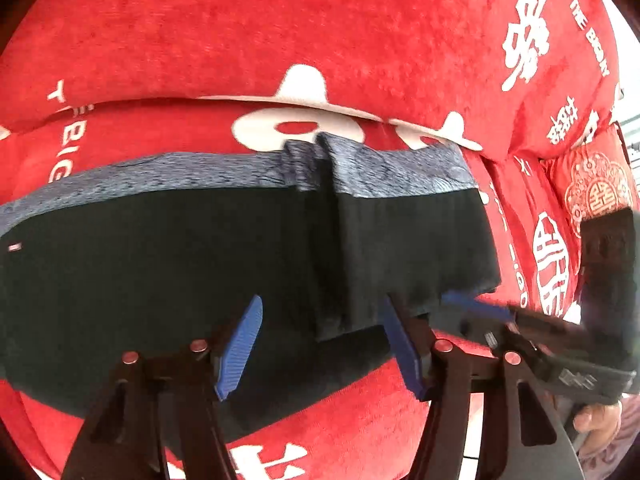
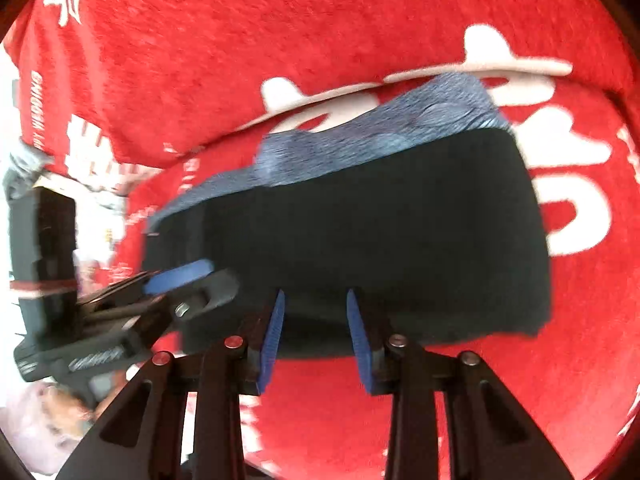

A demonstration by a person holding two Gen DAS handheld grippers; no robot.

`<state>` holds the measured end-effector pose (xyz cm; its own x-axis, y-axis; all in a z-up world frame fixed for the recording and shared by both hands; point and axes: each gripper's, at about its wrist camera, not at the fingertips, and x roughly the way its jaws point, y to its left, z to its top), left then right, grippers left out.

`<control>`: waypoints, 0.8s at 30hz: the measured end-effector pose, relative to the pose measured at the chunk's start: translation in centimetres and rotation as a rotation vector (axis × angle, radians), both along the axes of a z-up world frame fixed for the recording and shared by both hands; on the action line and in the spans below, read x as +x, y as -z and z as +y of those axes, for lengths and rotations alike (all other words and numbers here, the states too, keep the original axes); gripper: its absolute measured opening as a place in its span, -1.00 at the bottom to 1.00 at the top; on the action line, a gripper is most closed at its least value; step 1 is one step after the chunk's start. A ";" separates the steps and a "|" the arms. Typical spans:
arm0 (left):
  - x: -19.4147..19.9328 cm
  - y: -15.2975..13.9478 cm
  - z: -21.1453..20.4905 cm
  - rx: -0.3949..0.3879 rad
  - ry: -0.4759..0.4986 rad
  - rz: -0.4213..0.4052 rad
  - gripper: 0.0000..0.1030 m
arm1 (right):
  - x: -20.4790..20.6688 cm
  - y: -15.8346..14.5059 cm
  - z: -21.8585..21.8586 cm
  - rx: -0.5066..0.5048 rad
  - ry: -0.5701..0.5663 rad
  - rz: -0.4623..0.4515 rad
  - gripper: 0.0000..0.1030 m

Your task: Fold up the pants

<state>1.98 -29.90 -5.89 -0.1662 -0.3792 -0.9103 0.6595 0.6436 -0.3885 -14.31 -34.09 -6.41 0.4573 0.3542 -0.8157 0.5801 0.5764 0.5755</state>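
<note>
Two grippers, left gripper (image 1: 320, 344) and right gripper (image 2: 316, 336), stand with jaws apart, holding nothing. The pants (image 1: 160, 280) lie just ahead, already a compact folded stack on the red blanket (image 1: 280, 20). Folding appears nearly complete; perhaps tidying remains.

1. a red plush cover (image 1: 280, 24) with white printed characters and lettering drapes the seat and backrest.
2. dark pants (image 1: 160, 264) with a blue-grey waistband (image 1: 200, 172) lie folded directly on the seat.
</note>
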 end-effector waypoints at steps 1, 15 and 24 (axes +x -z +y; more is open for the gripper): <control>0.3 0.1 0.3 0.008 -0.005 -0.004 0.23 | -0.5 0.7 0.4 0.083 0.052 -0.019 0.00; 1.3 0.8 2.1 0.069 -0.009 -0.020 0.23 | -4.4 8.3 -0.4 0.457 0.616 -0.147 0.11; 1.3 -0.5 2.7 0.059 -0.007 -0.063 0.23 | -3.2 5.9 0.3 0.367 0.450 -0.104 -0.76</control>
